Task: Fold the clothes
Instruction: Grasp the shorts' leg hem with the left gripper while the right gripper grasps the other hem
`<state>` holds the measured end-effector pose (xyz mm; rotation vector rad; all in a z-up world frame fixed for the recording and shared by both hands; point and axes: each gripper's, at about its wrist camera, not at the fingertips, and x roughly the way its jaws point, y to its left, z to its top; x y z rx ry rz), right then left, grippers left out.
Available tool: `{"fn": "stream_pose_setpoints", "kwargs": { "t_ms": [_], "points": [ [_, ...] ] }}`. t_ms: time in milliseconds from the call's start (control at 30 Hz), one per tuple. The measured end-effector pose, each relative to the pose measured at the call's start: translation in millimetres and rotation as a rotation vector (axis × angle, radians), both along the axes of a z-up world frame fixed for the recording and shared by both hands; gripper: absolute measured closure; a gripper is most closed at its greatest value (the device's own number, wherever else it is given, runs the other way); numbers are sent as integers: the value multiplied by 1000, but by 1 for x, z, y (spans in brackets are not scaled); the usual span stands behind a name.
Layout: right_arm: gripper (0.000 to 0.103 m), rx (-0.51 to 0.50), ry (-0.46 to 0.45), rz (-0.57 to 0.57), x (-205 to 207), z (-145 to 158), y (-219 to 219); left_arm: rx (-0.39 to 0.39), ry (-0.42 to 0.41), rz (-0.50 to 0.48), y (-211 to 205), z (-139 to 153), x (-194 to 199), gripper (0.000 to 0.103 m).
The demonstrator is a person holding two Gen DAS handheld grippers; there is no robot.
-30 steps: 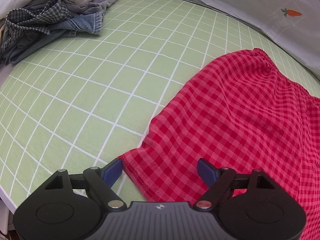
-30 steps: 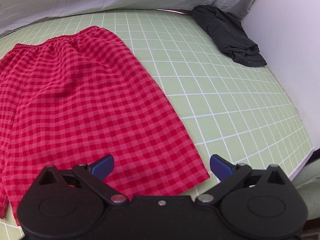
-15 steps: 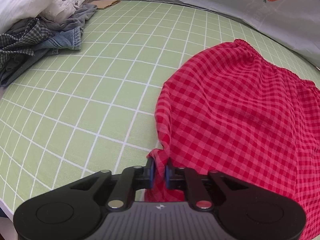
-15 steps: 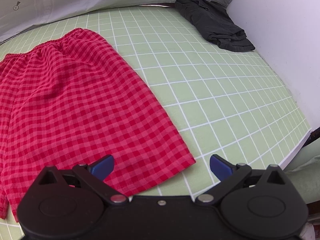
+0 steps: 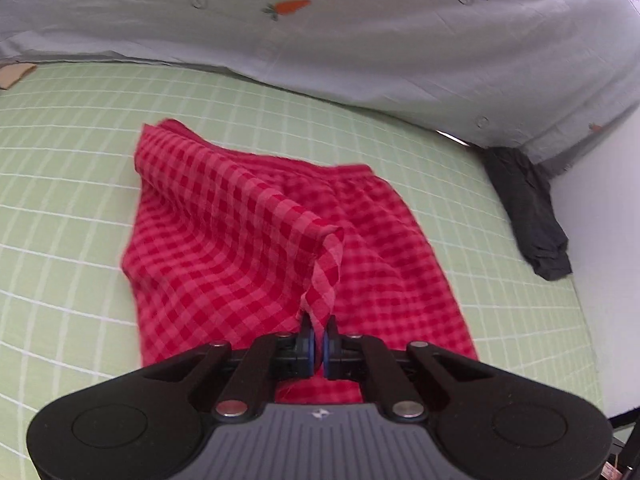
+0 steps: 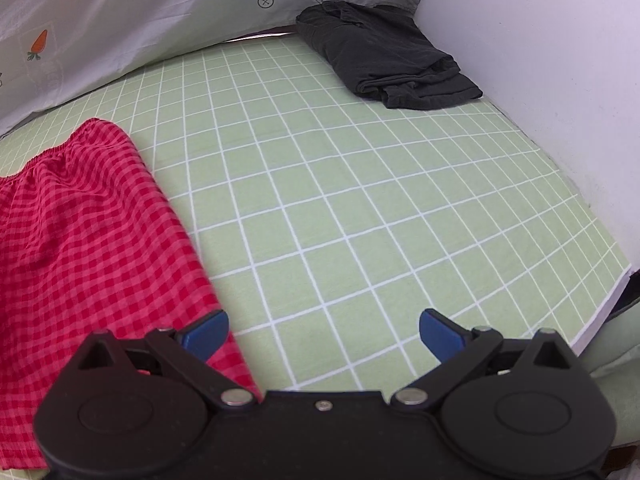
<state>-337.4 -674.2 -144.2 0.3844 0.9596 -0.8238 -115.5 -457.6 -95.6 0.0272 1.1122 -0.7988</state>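
L gripper (image 5: pixel 319 342) is pinching hem of red checked shorts (image 5: pixel 224 240), lifting it over the rest, jaws easing slightly. R gripper (image 6: pixel 323 330) is hanging wide open, empty, over green grid sheet (image 6: pixel 360 208).

Green grid sheet (image 6: pixel 360 208), carrot-print grey bedding (image 5: pixel 360 40), white wall (image 6: pixel 560 60)

Left hand-held gripper (image 5: pixel 319 346) clamped on a lifted corner of red checked shorts (image 5: pixel 224 248).

Pinched between the blue pads (image 5: pixel 308 347), with that side pulled up and draped over the half lying flat on the green grid sheet (image 5: pixel 64 208). Behind, grey carrot-print bedding (image 5: pixel 360 36); at the right edge against a white wall, a dark folded garment (image 5: pixel 528 216).
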Motion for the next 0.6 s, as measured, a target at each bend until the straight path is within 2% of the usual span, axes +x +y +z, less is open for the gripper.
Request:
{"fn": "stream_pose_setpoints", "kwargs": {
  "t_ms": [100, 167, 233, 367, 433, 600],
  "points": [
    [0, 22, 12, -6, -16, -7, -11, 60, 58, -84, -28, -22, -37, 75],
    [0, 23, 13, 2, -25, -10, -14, 91, 55, -98, -29, -30, -50, 64],
    [0, 21, -2, 20, -29, -9, -16, 138, 26, -60, -22, -34, -56, 51],
    [0, 34, -55, 78, -16, -2, -15, 224, -25, 72, 8, -30, -51, 47],
    [0, 33, -85, 140, -2, 3, -8, 265, -46, 121, 24, -31, -48, 40],
    [1, 16, -131, 323, 39, 10, 20, 387, -54, 187, 51, -42, -47, 40]
  ]
}}
